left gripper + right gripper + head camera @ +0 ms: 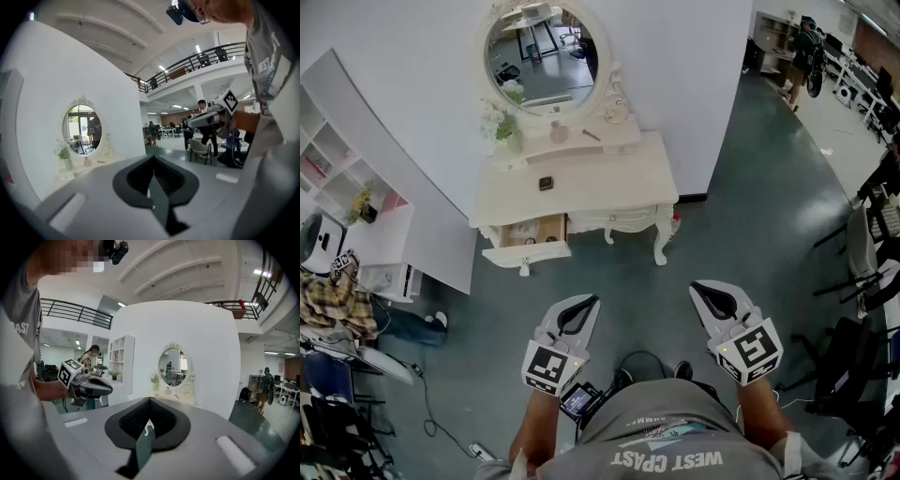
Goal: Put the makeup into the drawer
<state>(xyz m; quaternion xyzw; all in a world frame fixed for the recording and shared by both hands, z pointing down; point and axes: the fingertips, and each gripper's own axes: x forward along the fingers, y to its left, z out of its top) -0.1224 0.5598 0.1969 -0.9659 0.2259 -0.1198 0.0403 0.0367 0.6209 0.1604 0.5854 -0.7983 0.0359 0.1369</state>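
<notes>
head view: left tool [583, 307] and right tool [703, 292] pinched together, empty; small dark case [546, 183], probably makeup, lies on tabletop [623, 187] well ahead, behind the pulled-out drawer [525, 251]; left tool nearer

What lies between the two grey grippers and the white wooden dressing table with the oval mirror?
Head view: only bare grey-green floor between the left gripper, right gripper and white dressing table.

The dressing table [609, 183] is cream, the floor [750, 216] dark grey-green, the wall [412, 75] white.
</notes>
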